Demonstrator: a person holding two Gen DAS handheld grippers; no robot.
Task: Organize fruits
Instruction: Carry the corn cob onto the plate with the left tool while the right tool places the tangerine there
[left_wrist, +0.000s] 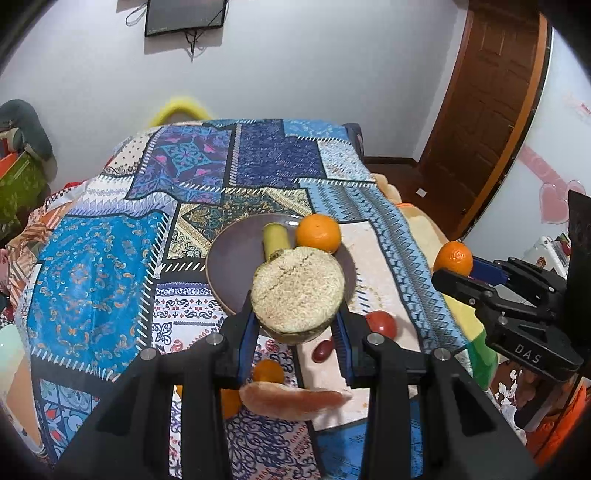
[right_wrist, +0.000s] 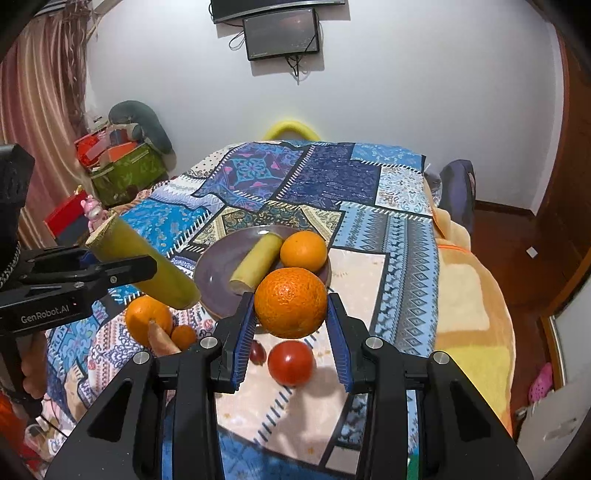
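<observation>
You are holding a green stalk (right_wrist: 144, 258) in your left gripper (left_wrist: 297, 325), its jaws closed partway onto it; in the left wrist view the pale cut end (left_wrist: 297, 286) is facing the camera, and the piece is hanging above the near rim of the plate (left_wrist: 229, 266). Your right gripper (right_wrist: 291, 321) is pinching a large orange (right_wrist: 291, 302) between its blue pads (right_wrist: 243, 332), also above the plate's near rim. The plate is sitting near the middle of the patchwork cloth (right_wrist: 332, 177), and it is carrying a second stalk piece (right_wrist: 256, 260) and another orange (right_wrist: 303, 250), the two touching. Closer to you, toward the near edge of the cloth, a tomato (right_wrist: 290, 362) and a small dark red fruit (right_wrist: 257, 352) are lying just beside each other. To their left, an orange (right_wrist: 147, 317), a smaller orange (right_wrist: 183, 336) and a pinkish root (right_wrist: 162, 338) are lying clustered together.
</observation>
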